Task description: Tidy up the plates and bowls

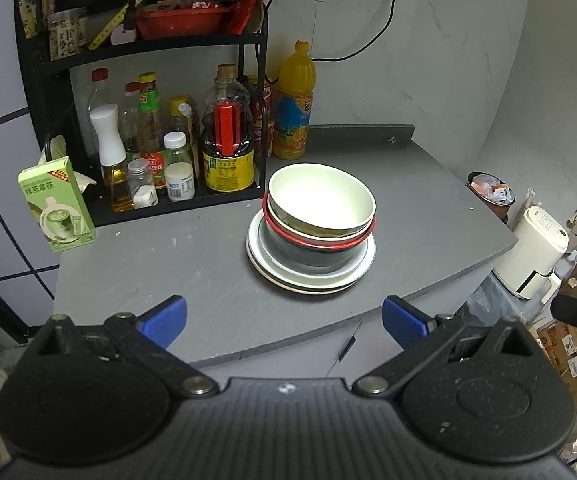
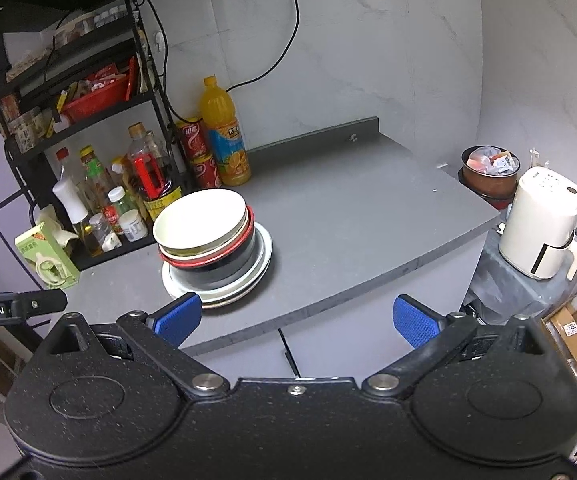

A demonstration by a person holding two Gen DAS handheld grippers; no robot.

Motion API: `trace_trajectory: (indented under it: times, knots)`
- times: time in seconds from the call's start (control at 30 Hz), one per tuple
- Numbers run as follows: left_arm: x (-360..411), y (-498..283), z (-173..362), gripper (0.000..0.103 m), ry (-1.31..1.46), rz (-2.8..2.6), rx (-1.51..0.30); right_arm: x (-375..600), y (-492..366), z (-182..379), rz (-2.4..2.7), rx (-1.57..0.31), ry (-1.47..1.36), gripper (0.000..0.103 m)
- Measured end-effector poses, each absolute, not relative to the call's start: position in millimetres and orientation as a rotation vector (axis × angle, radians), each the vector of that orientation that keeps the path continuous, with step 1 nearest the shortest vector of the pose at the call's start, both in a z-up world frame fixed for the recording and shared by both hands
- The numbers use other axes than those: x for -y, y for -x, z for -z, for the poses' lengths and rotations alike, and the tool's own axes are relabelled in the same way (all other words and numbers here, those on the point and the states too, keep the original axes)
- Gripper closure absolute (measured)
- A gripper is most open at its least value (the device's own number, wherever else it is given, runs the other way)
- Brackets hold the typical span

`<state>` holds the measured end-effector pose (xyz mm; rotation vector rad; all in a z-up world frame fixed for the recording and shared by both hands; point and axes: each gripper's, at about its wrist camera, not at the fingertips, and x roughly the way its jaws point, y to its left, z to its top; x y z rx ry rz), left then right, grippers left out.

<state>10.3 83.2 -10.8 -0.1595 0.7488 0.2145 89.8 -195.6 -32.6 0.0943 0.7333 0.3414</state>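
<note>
- Step in hand, by judgement: either the very start or the very end of the organizing; all crockery in one pile, nothing held, both tools drawn back off the front edge of the table (image 1: pixel 428 216).
- Left gripper (image 1: pixel 284 322): fingers (image 1: pixel 166 320) wide apart, empty, hovering before the front edge, aimed at the pile.
- Right gripper (image 2: pixel 297 318): fingers (image 2: pixel 416 324) likewise wide apart and empty, just off the front edge, pile ahead and to its left.
- Pile placement: near the middle of the table, toward the left side, just in front of the black rack (image 1: pixel 262 80) of bottles, apart from it.
- Count of bowls: three seen, nested — cream bowl (image 1: pixel 320 196) on top, sitting tilted; a second pale bowl under it showing only as a rim; red-rimmed black bowl (image 1: pixel 312 254) below both.
- Count of plates (image 1: pixel 308 280): at least three stacked rims at the bottom, white above, a pinkish edge lowest; exact number hard to tell.
- Beside the rack: one orange drink bottle (image 1: pixel 294 100) at the back edge, one green carton (image 1: pixel 58 204) at the left edge.
- Next move, if sorting remains: a pinch on the rim of the top bowl, straight lift, care for the tilt; bowls likely to slide in their nest.
- Right half of the table open for a second pile.
</note>
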Motion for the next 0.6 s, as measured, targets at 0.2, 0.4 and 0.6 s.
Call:
trace_trajectory:
  times: [0.2,0.4,0.6]
  knots:
    - [-80.5,-7.8,10.8,0.000,0.146,-0.212,-0.749,193.1,-84.8,33.7,-0.354,-0.738,-0.074,0.000]
    - [-78.8,-5.6,10.2,0.000,0.140,-0.202,-0.746,192.6,-82.4,32.1,-0.355,-0.744,-0.073,0.000]
    - [-79.0,-7.3,11.5,0.000,0.143,-0.195,-0.749,193.2,-82.3,31.7,-0.350,-0.742,-0.074,0.000]
